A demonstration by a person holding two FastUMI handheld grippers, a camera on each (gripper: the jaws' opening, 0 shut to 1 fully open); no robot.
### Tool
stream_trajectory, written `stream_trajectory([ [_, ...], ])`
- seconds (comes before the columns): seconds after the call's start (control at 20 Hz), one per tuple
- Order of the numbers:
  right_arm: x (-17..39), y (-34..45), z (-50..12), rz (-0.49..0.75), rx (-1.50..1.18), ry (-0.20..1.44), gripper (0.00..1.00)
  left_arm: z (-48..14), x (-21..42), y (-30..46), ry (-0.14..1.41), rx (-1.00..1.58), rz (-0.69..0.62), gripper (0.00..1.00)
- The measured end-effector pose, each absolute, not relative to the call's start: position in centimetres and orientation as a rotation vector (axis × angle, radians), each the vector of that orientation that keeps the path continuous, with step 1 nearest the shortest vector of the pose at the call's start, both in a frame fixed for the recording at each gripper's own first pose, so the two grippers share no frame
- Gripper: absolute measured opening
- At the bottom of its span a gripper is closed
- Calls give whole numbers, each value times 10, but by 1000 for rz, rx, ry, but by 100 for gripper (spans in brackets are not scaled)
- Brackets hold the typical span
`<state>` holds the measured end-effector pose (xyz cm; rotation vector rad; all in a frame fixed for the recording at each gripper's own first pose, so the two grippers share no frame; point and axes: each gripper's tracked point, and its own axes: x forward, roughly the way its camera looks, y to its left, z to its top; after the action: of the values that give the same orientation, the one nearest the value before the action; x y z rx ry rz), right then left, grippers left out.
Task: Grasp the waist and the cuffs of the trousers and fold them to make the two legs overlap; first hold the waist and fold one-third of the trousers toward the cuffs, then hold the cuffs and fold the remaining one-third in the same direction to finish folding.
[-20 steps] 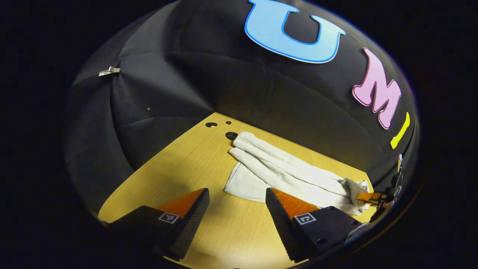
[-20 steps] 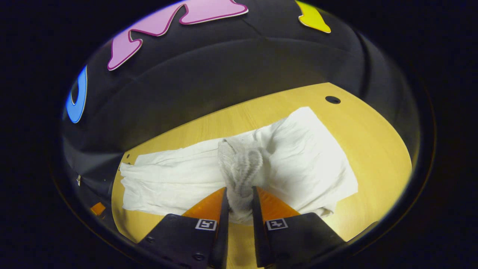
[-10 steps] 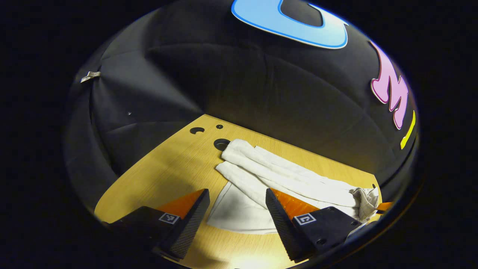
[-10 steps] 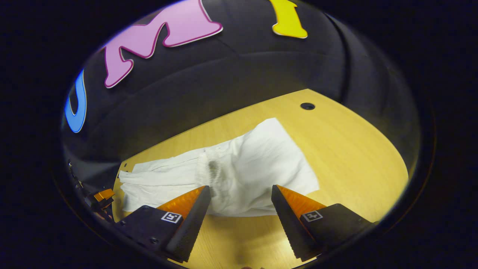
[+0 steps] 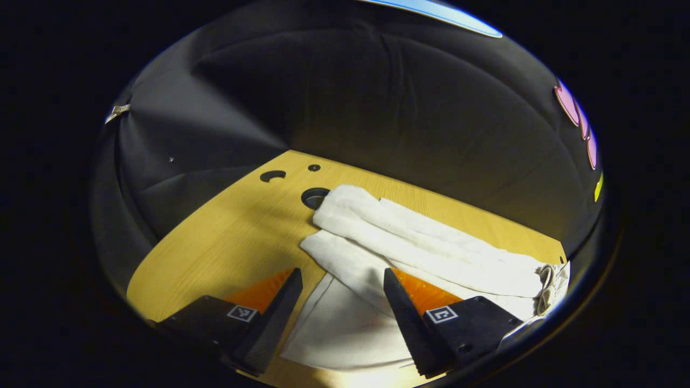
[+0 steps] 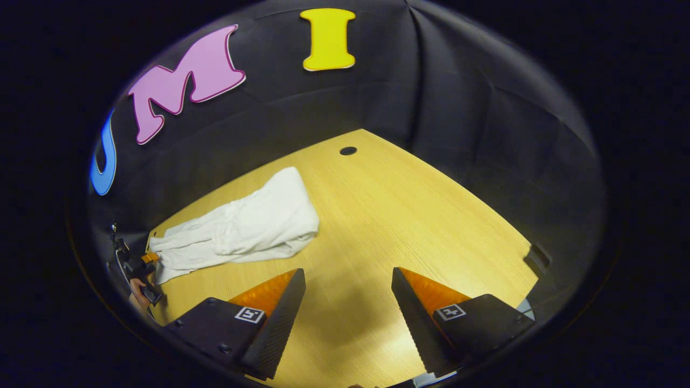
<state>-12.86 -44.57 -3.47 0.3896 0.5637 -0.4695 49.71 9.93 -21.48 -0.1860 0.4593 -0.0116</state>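
Jaws apart, trousers (image 5: 426, 248) lengthwise left-right

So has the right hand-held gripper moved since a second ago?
Yes. The right hand-held gripper let go of the trousers, opened, and pulled back to the right: it now hangs over bare table, with the trousers off to its left.

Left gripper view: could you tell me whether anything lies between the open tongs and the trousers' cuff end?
Nothing visible does. The left tongs are open over the trousers, with only bare table beside them.
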Motion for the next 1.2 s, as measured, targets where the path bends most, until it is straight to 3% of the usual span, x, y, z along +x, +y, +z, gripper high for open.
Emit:
stream_trajectory([
  [0.2,-155,-462,-42,-540,387,570,99,-229,502,85,510,48,-59,96],
  [0.35,-156,-459,-34,-514,376,547,99,-227,503,69,514,37,-83,73],
  [0.45,-158,-450,-30,-479,343,543,98,-225,499,68,523,34,-88,71],
  [0.55,-162,-439,-30,-444,313,550,99,-229,497,61,538,51,-110,62],
  [0.6,-165,-434,-31,-434,286,555,99,-229,496,59,546,62,-116,46],
  [0.9,-159,-395,-29,-346,189,551,99,-230,488,50,581,125,-100,12],
  [1.05,-146,-393,-23,-310,197,534,99,-223,486,48,576,133,-52,2],
  [1.2,-136,-401,-26,-276,182,550,99,-208,483,41,542,101,-37,5],
])
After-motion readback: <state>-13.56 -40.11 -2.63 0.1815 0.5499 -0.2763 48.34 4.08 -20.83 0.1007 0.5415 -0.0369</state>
